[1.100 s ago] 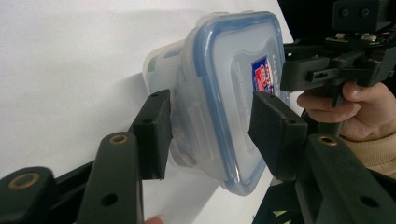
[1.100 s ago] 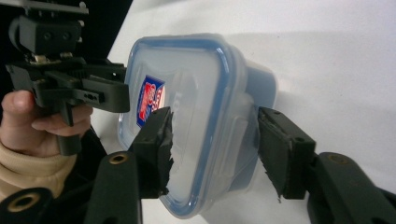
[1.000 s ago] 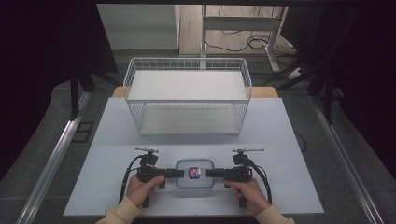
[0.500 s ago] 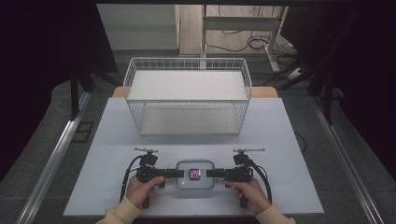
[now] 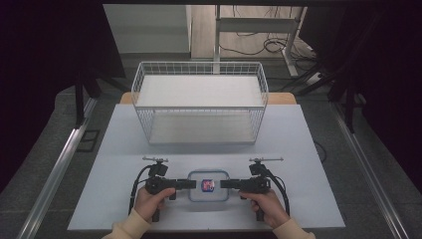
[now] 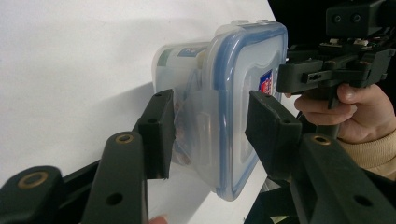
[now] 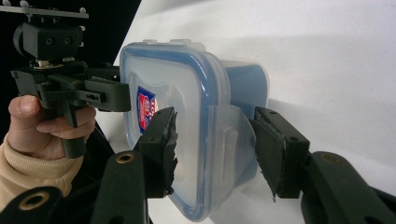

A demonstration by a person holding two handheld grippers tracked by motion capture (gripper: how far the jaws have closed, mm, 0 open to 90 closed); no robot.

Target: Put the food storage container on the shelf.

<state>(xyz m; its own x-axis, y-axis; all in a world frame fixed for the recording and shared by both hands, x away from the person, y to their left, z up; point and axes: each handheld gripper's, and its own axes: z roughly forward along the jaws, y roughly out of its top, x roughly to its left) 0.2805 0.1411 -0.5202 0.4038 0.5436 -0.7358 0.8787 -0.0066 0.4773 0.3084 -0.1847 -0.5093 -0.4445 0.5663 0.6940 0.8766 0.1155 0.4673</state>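
Container (image 5: 208,185): clear lidded box with blue seal, lower centre of the high view, lid up, flat on the white table (image 5: 124,149); nearly square, long axis not discernible.
Left gripper (image 5: 191,183): lower left, jaws level, clamped over the box's left latch flap.
Right gripper (image 5: 225,184): lower right, jaws clamped on the opposite latch flap.
Wire basket (image 5: 199,102): upper centre, well apart from the box.
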